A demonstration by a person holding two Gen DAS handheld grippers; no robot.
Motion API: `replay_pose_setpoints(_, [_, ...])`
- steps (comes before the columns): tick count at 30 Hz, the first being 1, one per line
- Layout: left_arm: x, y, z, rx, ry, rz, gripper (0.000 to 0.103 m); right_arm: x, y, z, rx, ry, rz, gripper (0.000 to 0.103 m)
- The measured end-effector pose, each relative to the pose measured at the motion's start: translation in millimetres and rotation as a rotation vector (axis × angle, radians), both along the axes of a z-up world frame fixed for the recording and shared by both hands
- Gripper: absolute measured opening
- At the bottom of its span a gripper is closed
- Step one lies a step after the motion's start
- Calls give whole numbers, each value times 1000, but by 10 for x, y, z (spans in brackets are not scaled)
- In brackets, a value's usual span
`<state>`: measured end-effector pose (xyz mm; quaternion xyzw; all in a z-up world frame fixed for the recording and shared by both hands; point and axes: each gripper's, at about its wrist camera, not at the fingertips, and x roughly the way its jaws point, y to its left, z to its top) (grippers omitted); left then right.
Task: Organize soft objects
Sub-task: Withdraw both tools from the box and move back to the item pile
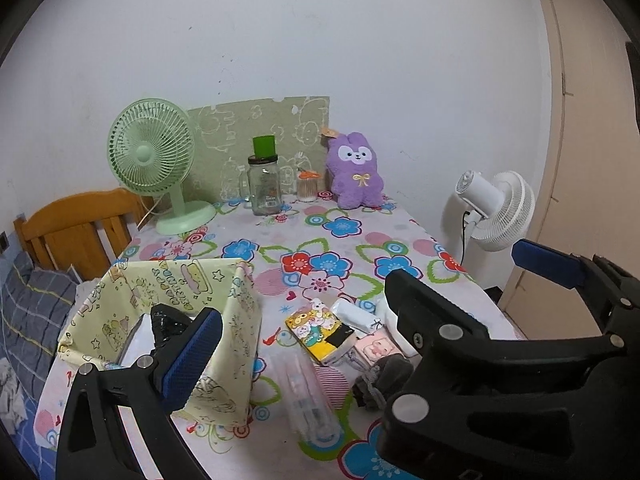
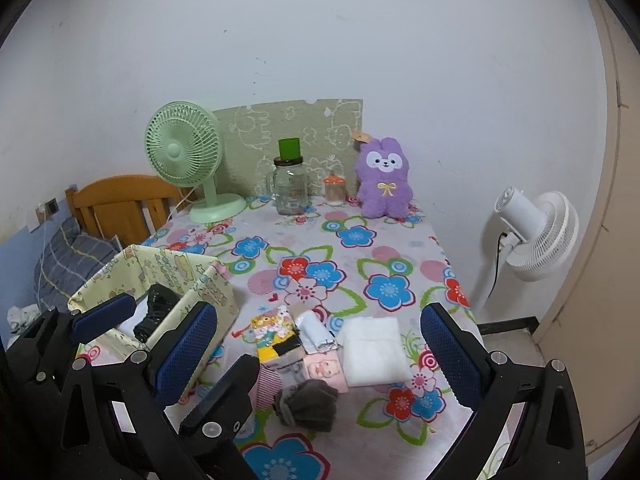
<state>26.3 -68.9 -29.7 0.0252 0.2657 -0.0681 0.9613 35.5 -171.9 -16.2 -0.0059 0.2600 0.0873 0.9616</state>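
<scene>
— What sort of place is this?
— A bedroom at home: a wooden bed headboard (image 2: 120,200) with grey checked bedding (image 2: 68,264) (just left of the table), a floral tablecloth (image 2: 340,256), a purple plush rabbit (image 2: 384,180)

green desk fan (image 2: 183,151) upper left, glass jar (image 2: 289,190) centre, white floor fan (image 2: 538,232) right, wooden headboard (image 2: 120,204) far left.
</scene>
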Motion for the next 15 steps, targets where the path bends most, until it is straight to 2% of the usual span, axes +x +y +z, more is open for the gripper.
replay_pose_setpoints(15, [138,-200,-259,-9,74,-22,102,22,-173,-196,-42,-14,-14,103])
